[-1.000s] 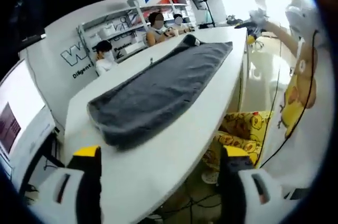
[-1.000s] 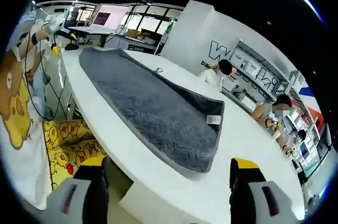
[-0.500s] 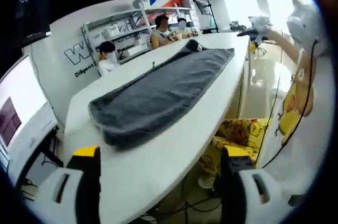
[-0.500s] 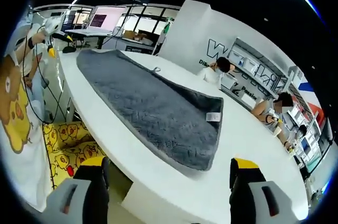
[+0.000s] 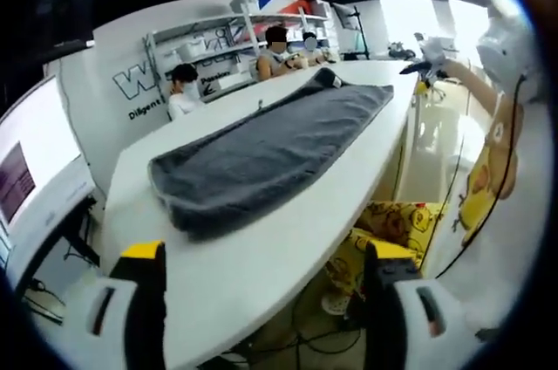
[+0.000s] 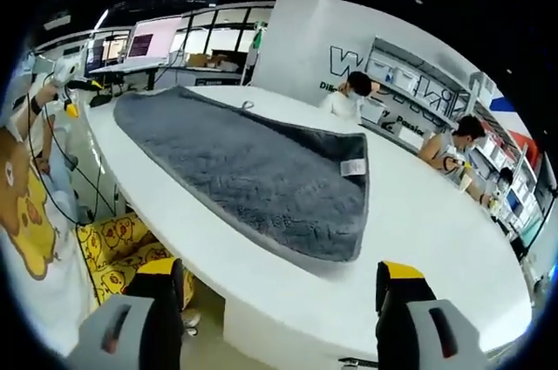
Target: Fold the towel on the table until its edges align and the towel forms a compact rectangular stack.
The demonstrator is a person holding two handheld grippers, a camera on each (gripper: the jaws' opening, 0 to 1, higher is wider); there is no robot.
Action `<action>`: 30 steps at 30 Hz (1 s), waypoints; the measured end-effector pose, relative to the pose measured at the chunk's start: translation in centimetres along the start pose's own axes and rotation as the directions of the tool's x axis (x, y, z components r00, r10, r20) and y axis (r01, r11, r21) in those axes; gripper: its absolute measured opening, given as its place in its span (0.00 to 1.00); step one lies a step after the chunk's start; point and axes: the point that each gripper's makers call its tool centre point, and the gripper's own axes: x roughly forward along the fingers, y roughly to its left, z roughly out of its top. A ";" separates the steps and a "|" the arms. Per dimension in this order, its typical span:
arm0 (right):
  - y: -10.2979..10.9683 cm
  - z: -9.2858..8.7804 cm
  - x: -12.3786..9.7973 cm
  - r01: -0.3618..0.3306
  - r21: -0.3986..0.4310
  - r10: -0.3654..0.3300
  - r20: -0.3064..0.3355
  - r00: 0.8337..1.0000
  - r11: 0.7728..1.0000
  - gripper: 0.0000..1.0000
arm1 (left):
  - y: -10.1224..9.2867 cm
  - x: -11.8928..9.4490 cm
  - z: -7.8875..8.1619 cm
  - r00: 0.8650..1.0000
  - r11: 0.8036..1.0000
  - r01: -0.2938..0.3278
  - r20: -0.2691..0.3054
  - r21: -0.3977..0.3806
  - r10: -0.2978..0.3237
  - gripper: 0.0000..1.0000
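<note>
A long dark grey towel [image 5: 261,147] lies flat along the white table [image 5: 261,239], one short end close to my left gripper [image 5: 261,287]. In the right gripper view the towel [image 6: 244,169] stretches away to the left, its near short end carrying a small white label [image 6: 352,167]. My right gripper [image 6: 277,300] hovers off the table's near edge [image 6: 288,291]. Both grippers stand open with nothing between the jaws, each short of the towel. The other gripper [image 5: 425,60] shows at the far end, and likewise [image 6: 63,78] in the right gripper view.
A person in a white shirt with a yellow bear print [image 5: 488,169] stands along the table's side. Several seated people [image 6: 353,95] are beyond the far edge, before shelves [image 5: 218,47]. A monitor [image 5: 26,178] stands at the left. Yellow duck-print fabric [image 6: 113,243] lies below the table.
Both views have shifted slightly as the hands moved; the right gripper view now looks more squarely across the towel's near end. The towel itself lies as before.
</note>
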 end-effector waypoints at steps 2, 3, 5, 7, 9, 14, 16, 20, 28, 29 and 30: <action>-0.1 0.0 0.1 0.003 0.005 -0.003 -0.003 1.000 1.000 0.96 | 0.0 0.2 0.0 1.000 1.000 0.002 -0.001 0.000 -0.002 0.99; -0.2 0.0 0.1 0.005 0.007 -0.005 -0.004 1.000 1.000 0.96 | 0.0 0.3 0.0 1.000 1.000 0.004 -0.001 0.000 -0.004 0.99; -0.2 0.2 0.1 0.005 0.016 -0.005 0.004 1.000 1.000 0.97 | 0.0 0.4 0.0 1.000 1.000 0.007 0.000 -0.001 -0.007 0.99; -0.1 0.4 0.2 0.000 0.030 0.000 0.013 1.000 1.000 0.98 | -0.1 0.5 0.0 1.000 1.000 0.008 0.000 -0.002 -0.008 0.99; -0.1 0.6 0.2 -0.005 0.044 0.004 0.022 1.000 0.999 0.98 | -0.1 0.6 0.0 1.000 1.000 0.010 0.000 -0.003 -0.010 0.99; 0.2 0.5 0.5 -0.010 0.041 0.010 0.020 1.000 0.999 0.98 | 0.1 0.7 0.0 1.000 1.000 0.008 -0.004 -0.002 -0.008 0.99; 0.3 0.5 0.6 -0.016 0.043 0.015 0.022 1.000 0.999 0.98 | 0.1 0.8 0.0 1.000 1.000 0.008 -0.006 -0.001 -0.008 0.99; 0.3 0.4 0.7 -0.018 0.047 0.017 0.025 1.000 0.999 0.97 | 0.0 0.8 0.0 1.000 1.000 0.012 -0.007 0.000 -0.012 0.99; -0.2 0.6 0.7 -0.011 0.151 0.000 0.074 0.997 0.988 0.86 | 0.0 0.9 -0.3 1.000 1.000 0.013 -0.013 -0.006 -0.013 0.98; -0.1 0.6 0.7 -0.027 0.215 0.008 0.089 0.996 0.976 0.82 | -0.1 1.0 -0.3 1.000 1.000 0.015 -0.012 -0.006 -0.016 0.98; -0.1 0.7 0.8 -0.032 0.230 0.011 0.093 0.996 0.973 0.81 | -0.2 1.0 -0.3 1.000 1.000 0.017 -0.011 -0.006 -0.017 0.98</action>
